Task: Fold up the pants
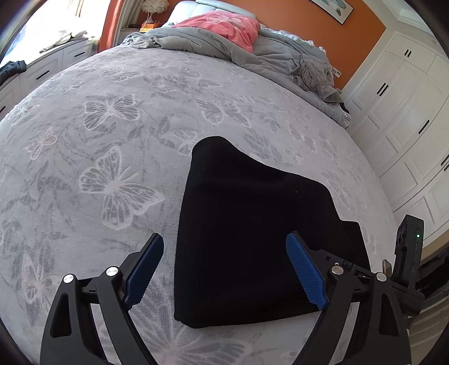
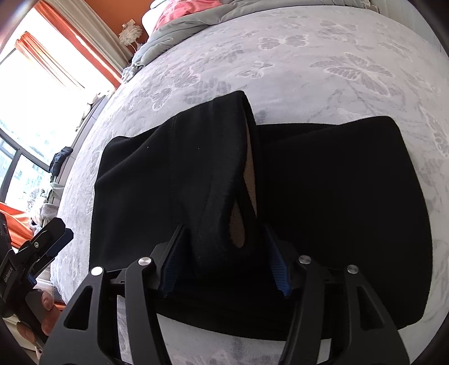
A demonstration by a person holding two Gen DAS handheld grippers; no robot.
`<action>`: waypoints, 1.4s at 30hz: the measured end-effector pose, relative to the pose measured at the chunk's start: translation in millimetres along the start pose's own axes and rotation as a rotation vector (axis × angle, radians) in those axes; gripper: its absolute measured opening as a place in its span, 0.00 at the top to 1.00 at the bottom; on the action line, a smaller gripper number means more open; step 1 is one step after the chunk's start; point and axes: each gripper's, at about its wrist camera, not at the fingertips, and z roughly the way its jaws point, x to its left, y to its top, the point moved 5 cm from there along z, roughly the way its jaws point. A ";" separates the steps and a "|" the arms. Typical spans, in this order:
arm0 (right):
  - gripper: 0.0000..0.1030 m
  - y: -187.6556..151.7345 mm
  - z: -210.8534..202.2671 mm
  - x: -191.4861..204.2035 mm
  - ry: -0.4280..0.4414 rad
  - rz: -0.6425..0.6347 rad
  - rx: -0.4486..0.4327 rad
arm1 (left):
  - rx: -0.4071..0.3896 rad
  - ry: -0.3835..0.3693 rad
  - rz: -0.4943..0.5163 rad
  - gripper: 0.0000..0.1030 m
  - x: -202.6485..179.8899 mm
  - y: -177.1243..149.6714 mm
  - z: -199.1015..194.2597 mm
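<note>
Item: black pants (image 2: 322, 174), part-folded, lying flat on the butterfly-patterned bedspread (image 1: 112, 118) near the bed's foot edge

Right gripper (image 2: 224, 261): jaws about half apart, a raised bunch of the pants' cloth standing between the blue pads (image 2: 276, 266); pale lining shows in the gap of that fold. Whether the pads press on the cloth cannot be told. The raised fold runs straight away from this gripper, along its pointing line, with flat layers spread to either side

Left gripper (image 1: 224, 269): jaws wide apart, holding nothing, hovering over the near left corner of the pants, one pad over cloth, the other over bare bedspread

Judgement: the right gripper is the nearer to the loose fold; laying it flat falls to that side

Also present: grey duvet (image 1: 196, 42), pink pillow (image 1: 224, 25), white wardrobe (image 1: 407, 112)
</note>
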 end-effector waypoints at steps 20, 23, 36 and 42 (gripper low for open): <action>0.67 10.0 -93.6 -37.3 -0.063 -0.018 -0.165 | -0.036 0.012 -0.038 0.16 23.2 9.2 -26.3; 0.65 -13.8 -51.4 -91.4 -0.126 0.109 0.022 | -0.002 0.024 -0.070 0.16 32.6 7.3 -20.5; 0.85 -7.1 -62.6 -69.1 -0.122 -0.004 -0.047 | 0.117 -0.089 -0.102 0.16 -8.8 -9.8 15.7; 0.78 -12.0 -105.8 -70.1 -0.117 -0.069 -0.146 | 0.123 -0.118 -0.088 0.16 -28.6 -12.7 27.0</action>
